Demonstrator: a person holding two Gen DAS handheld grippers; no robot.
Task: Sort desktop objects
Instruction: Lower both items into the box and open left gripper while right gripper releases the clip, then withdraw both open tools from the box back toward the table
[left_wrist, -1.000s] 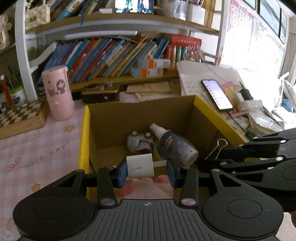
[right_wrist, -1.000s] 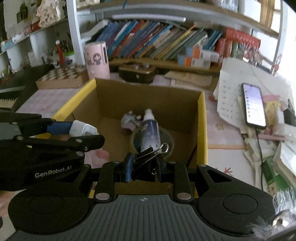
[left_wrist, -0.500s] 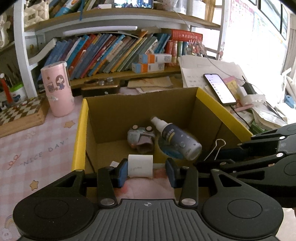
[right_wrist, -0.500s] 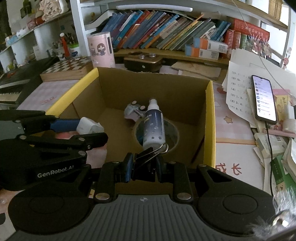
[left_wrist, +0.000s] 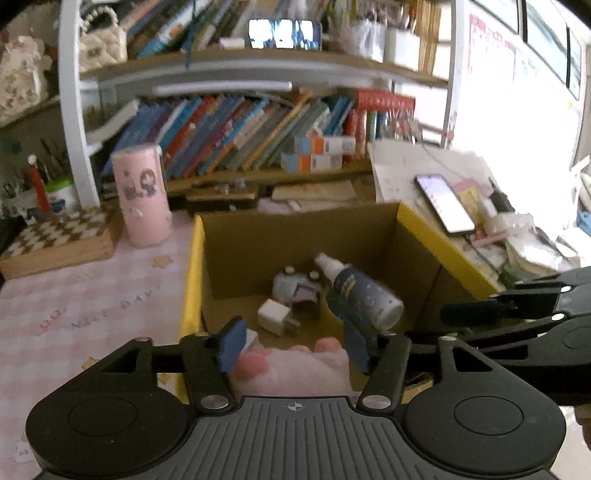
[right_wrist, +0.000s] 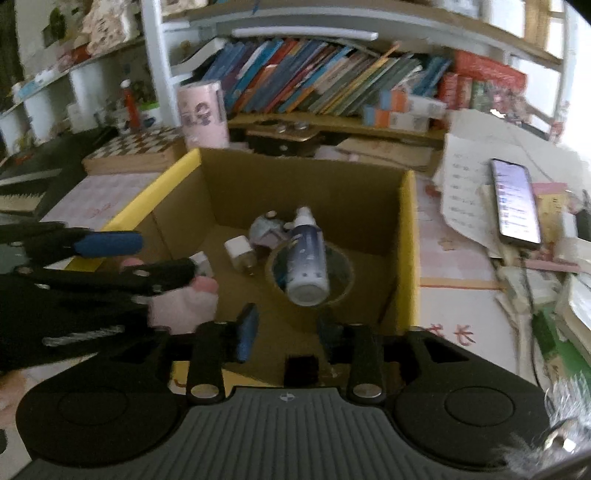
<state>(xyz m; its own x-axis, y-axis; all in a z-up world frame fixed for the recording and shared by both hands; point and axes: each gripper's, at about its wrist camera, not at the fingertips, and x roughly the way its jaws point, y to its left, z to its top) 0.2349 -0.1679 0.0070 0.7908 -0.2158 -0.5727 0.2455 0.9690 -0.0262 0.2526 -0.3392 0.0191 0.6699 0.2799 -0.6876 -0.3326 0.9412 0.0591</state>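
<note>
The left tool (left_wrist: 293, 345) hangs over the near edge of the cardboard box (left_wrist: 295, 229) with its blue pads apart; its jaws have just been opening, and nothing is clamped between them. Below the gap lies a pink plush thing (left_wrist: 291, 363) at the near end of the box. A white charger plug (left_wrist: 275, 315) lies on the box floor just beyond the tips, free of the pads. A second small white block (right_wrist: 201, 260) sits beside the left tool's far finger in the right wrist view.

The right tool (right_wrist: 288, 332) also stands over the box with its pads apart, its jaws having just been opening too. A small black thing (right_wrist: 301, 369), probably the binder clip, shows low between the fingers, close to the tool's body; blur hides whether either pad touches it.

Further in, a dark blue spray bottle (right_wrist: 306, 256) lies on its side across a round ring of tape (right_wrist: 340, 271), nozzle toward the far wall. A small pale toy (right_wrist: 266, 230) rests just left of the nozzle, next to the plug.

Outside the box, on the bench with its pink checked cover (left_wrist: 85, 295), stand a pink cylinder (left_wrist: 144, 195) and a chessboard box (left_wrist: 62, 236) to the left. To the right a phone (right_wrist: 515, 205) lies lit on loose papers. Rows of books (left_wrist: 251, 136) fill the shelf behind.
</note>
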